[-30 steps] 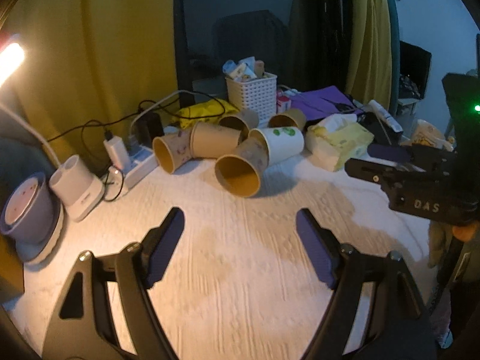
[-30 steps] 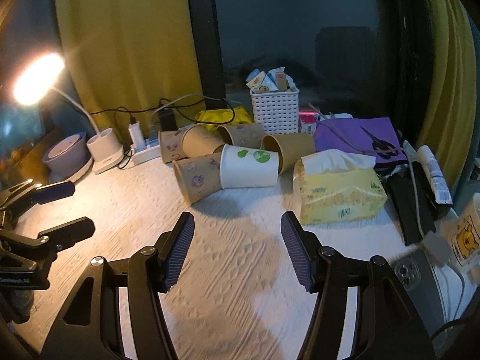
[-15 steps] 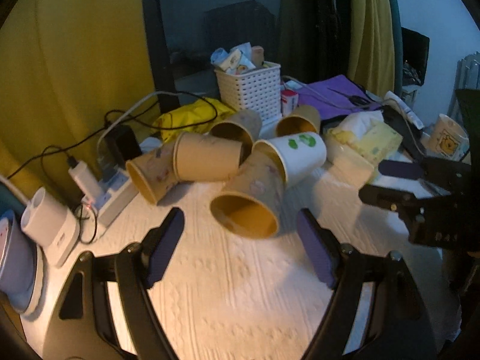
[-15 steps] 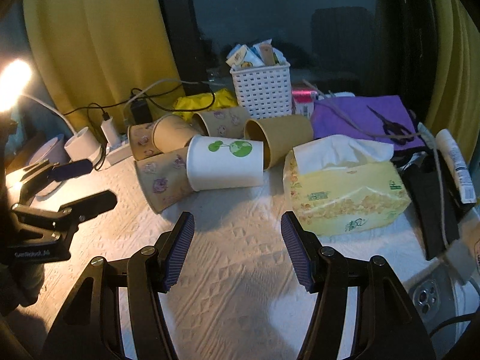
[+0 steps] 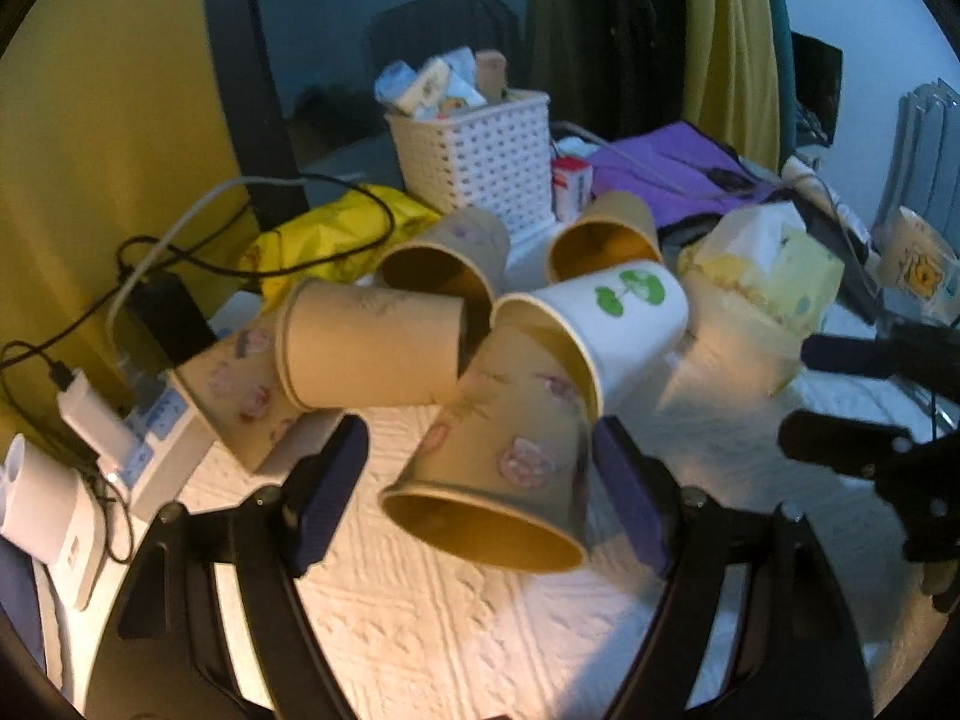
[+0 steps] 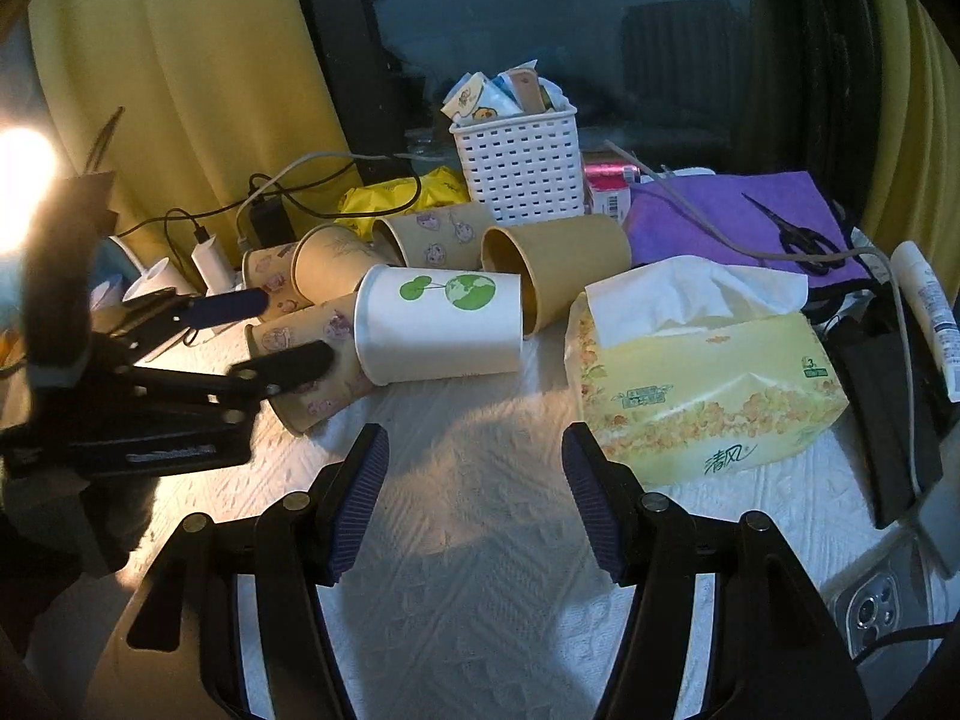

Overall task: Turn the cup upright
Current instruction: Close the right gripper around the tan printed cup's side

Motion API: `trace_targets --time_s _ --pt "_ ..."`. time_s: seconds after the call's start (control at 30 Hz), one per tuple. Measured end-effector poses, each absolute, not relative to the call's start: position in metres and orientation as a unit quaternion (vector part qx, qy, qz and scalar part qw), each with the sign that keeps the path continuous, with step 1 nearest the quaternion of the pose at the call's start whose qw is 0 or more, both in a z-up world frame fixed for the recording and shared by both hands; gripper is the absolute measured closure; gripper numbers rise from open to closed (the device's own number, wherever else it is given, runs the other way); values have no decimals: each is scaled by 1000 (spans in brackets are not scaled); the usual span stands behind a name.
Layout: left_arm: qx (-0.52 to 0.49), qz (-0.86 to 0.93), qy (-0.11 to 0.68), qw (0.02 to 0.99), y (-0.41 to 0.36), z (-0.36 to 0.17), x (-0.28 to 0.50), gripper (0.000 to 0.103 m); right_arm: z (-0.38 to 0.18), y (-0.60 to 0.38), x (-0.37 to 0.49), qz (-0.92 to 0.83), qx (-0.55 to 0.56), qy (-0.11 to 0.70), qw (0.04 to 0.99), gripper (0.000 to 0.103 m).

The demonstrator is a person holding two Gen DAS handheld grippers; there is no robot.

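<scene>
Several paper cups lie on their sides in a pile on the white cloth. The nearest is a brown cup with pink prints [image 5: 504, 456], mouth toward me, seen also in the right wrist view [image 6: 312, 354]. My left gripper [image 5: 480, 468] is open, its fingers on either side of this cup, apart from it. A white cup with a green tree print [image 5: 600, 324] [image 6: 441, 327] lies behind it. My right gripper [image 6: 474, 498] is open and empty above the cloth, in front of the white cup. The left gripper shows in the right wrist view [image 6: 264, 330].
A yellow tissue pack [image 6: 702, 384] lies right of the cups. A white basket [image 6: 519, 171] stands behind them. A power strip with chargers and cables [image 5: 150, 444] is at the left. Scissors [image 6: 792, 234] lie on a purple sheet. A phone [image 6: 870, 606] lies at the right edge.
My left gripper has moved forward to the cup pile and now straddles the nearest brown cup. My right gripper has moved forward toward the white cup. Both stayed open.
</scene>
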State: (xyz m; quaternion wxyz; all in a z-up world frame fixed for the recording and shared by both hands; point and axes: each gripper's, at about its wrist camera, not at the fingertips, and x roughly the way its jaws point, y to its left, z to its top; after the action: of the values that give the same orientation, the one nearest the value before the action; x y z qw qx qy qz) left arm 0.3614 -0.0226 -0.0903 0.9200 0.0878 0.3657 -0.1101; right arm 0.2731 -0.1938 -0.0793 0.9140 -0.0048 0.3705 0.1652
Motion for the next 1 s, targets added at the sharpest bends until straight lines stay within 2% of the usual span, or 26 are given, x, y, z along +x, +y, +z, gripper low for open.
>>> trace_targets --time_s 0.27,0.3,0.43,1.0 --pt "113 -117 392 905 -27 -110 364 26 -80 -194 273 162 -5 372 914 40" --pt "111 -118 391 906 -26 -110 363 30 -80 -194 273 161 -5 372 914 40" --pt "102 -120 387 908 -21 -108 358 32 -78 -193 269 158 -6 371 915 40" --pt "74 -127 358 922 -2 -66 269 34 -56 -172 220 160 -15 356 920 40"
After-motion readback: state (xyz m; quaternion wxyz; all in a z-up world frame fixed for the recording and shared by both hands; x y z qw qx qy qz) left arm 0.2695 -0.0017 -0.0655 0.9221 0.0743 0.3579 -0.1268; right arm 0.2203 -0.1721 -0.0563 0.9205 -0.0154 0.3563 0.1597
